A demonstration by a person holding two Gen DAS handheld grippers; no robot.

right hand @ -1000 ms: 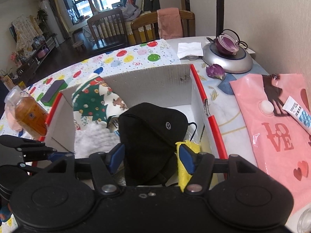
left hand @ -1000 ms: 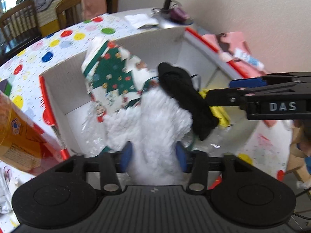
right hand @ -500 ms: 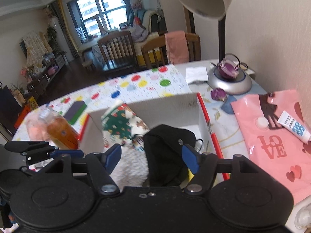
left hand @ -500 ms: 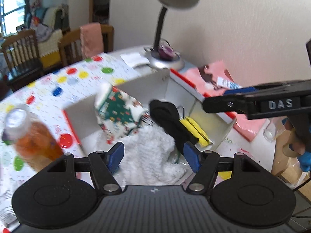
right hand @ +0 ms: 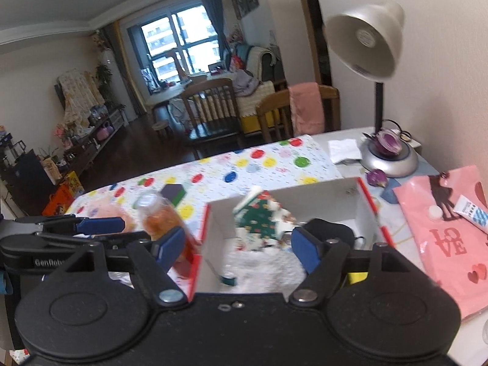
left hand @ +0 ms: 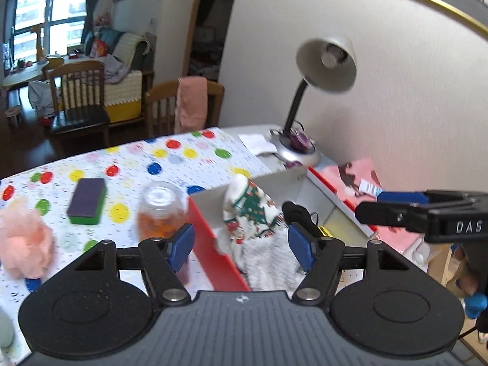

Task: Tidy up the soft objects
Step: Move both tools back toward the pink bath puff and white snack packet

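Risk: our 2 claws, left (left hand: 241,245) and right (right hand: 238,251), both spread wide and empty, could knock the bottle (left hand: 160,210) just left of the box (right hand: 370,210).

Box (right hand: 341,195) open above; bottle (right hand: 160,219) crowds its left wall, lamp (right hand: 370,39) overhangs behind

A cardboard box (right hand: 320,196) with red edges holds the soft things. A Christmas-print cloth (right hand: 259,216) stands propped at its 10 o'clock corner. A white fluffy towel (right hand: 262,267) lies crumpled toward 6 o'clock. A black cap (right hand: 335,231) sits at 3 o'clock, with a yellow cloth (right hand: 357,277) beside it.
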